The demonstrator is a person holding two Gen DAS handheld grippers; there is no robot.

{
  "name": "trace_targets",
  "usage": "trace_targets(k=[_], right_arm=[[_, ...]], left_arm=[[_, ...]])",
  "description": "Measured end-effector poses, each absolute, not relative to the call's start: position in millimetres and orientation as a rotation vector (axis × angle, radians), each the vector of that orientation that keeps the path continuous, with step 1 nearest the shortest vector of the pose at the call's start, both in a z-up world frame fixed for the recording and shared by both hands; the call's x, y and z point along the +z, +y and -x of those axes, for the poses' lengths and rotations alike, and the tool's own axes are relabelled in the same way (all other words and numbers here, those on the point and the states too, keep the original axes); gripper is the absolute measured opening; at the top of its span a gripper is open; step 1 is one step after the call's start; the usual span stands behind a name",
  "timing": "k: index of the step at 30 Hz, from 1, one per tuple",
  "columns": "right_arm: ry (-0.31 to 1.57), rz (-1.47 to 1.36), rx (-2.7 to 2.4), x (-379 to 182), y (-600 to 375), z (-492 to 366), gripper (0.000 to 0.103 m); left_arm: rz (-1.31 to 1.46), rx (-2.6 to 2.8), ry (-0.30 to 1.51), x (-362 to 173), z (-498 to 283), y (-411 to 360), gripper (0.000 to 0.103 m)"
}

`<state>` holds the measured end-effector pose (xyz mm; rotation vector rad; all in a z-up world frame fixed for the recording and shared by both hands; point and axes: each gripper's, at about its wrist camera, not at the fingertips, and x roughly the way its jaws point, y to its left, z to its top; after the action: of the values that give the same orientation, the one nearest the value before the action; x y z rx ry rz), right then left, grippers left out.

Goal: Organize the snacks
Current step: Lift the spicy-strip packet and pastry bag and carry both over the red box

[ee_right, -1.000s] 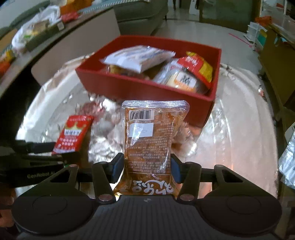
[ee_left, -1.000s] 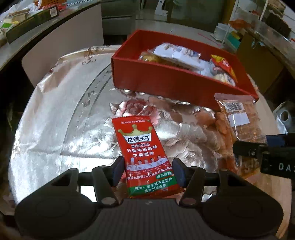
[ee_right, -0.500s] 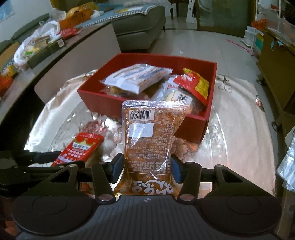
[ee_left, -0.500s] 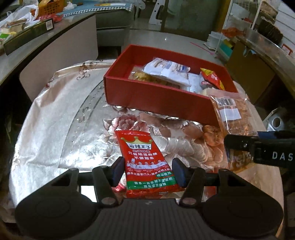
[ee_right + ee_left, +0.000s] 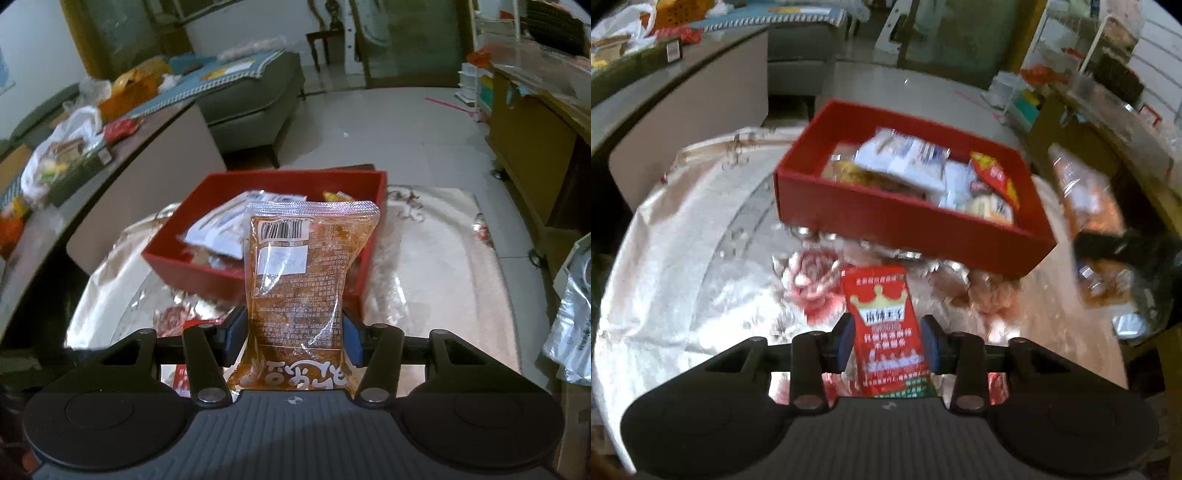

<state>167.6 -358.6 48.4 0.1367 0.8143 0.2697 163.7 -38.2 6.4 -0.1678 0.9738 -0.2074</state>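
My left gripper is shut on a red snack packet with a gold crown and holds it above the silver tablecloth, short of the red box. My right gripper is shut on a clear orange snack packet with a barcode and holds it up in front of the red box. The box holds several snack packets, white and red-yellow. The orange packet also shows blurred at the right of the left wrist view.
The box stands on a table with a shiny silver floral cloth. A grey counter with bags and clutter runs along the left. A sofa stands beyond. Wooden shelving is on the right. A silver bag hangs at the right edge.
Both grippers have risen and pulled back with their packets. The left gripper has closed tighter on the red packet and lifted it off the cloth. The box looks farther and lower.
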Motion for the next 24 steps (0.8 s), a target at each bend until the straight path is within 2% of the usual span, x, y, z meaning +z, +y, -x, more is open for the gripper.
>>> trace_targets(k=[2, 5, 10, 15, 16, 17, 19, 24], right_arm=[[0.808, -0.15, 0.262, 50, -364, -168, 0.061], [0.809, -0.164, 0.265, 51, -369, -167, 0.061], [0.819, -0.17, 0.283, 50, -372, -166, 0.061], [0.823, -0.173, 0.306, 50, -371, -165, 0.061], [0.822, -0.174, 0.311, 50, -371, -164, 0.061], [0.82, -0.174, 0.316, 51, -370, -163, 0.061], [0.82, -0.17, 0.322, 51, -369, -163, 0.062], [0.828, -0.165, 0.333, 50, -365, -166, 0.062]], left_arm=[[0.174, -0.201, 1.022, -6, -169, -41, 0.045], [0.232, -0.154, 1.083, -17, -182, -30, 0.045], [0.373, -0.178, 1.077, -10, -187, -3, 0.045], [0.306, -0.198, 1.079, -11, -185, -15, 0.045], [0.303, -0.201, 1.073, -10, -186, -16, 0.047], [0.299, -0.204, 1.069, -10, -186, -19, 0.055], [0.27, -0.195, 1.081, -15, -188, -28, 0.061], [0.152, -0.107, 1.108, -36, -196, -61, 0.061]])
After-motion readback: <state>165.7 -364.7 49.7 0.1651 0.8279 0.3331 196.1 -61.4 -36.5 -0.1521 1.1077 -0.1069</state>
